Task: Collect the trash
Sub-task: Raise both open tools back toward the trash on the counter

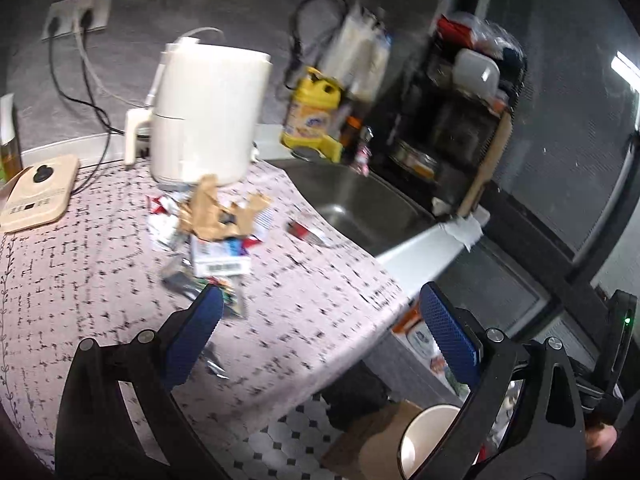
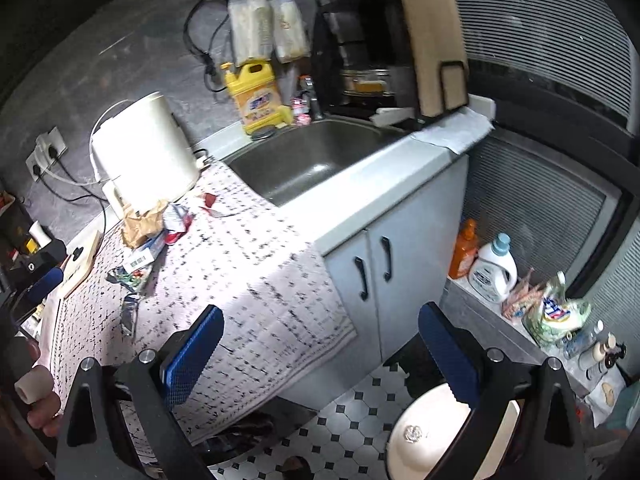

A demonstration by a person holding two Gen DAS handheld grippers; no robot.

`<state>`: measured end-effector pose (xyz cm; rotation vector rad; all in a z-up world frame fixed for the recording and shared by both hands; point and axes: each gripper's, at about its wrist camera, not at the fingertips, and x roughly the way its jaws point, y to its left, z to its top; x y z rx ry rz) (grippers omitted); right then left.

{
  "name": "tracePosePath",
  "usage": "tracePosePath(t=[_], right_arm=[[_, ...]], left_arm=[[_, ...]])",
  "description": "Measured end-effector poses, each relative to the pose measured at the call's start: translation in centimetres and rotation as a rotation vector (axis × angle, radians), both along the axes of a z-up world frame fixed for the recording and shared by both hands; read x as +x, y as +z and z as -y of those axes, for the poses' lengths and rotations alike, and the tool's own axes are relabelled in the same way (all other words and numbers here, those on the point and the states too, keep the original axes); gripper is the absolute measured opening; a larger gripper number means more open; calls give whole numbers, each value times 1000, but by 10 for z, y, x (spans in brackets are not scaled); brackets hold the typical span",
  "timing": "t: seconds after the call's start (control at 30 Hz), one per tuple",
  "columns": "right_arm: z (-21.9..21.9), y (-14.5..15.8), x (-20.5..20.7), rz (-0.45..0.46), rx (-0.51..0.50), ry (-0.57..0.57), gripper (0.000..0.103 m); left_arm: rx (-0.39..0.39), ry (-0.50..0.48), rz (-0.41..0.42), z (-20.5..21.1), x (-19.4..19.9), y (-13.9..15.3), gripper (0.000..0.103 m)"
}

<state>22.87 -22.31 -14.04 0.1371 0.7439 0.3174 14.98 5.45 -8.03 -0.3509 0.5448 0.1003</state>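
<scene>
A pile of trash lies on the patterned tablecloth (image 1: 312, 312) in front of a white kettle: crumpled brown paper (image 1: 212, 212), a white barcoded box (image 1: 220, 260), foil wrappers (image 1: 188, 280) and a red wrapper (image 1: 306, 232) near the sink. The pile also shows in the right wrist view (image 2: 148, 236). My left gripper (image 1: 320, 336) is open and empty, just short of the wrappers. My right gripper (image 2: 320, 356) is open and empty, off the table edge above a white bin (image 2: 424, 436) on the floor with a crumpled foil scrap inside. The bin also shows in the left wrist view (image 1: 428, 436).
A white kettle (image 1: 208, 116), a beige scale (image 1: 38, 194), a steel sink (image 2: 316, 160), a yellow detergent jug (image 2: 256, 100) and a black dish rack (image 2: 368, 52) are on the counter. Bottles (image 2: 492, 268) and bags stand on a ledge right. A cardboard box (image 1: 372, 440) sits by the bin.
</scene>
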Motion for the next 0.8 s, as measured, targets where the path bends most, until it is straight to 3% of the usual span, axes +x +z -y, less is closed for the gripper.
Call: tracePosePath(t=[0.3, 0.53, 0.6, 0.8], right_arm=[[-63, 2, 16, -57, 60, 107, 96], [-98, 2, 21, -61, 54, 100, 95], [-105, 1, 24, -63, 52, 89, 95], [-119, -1, 30, -69, 62, 36, 95]], left_arm=[[-2, 42, -28, -61, 3, -6, 97], [15, -13, -27, -100, 28, -6, 97], [1, -32, -27, -111, 38, -7, 94], [-26, -105, -60, -143, 80, -17, 72]])
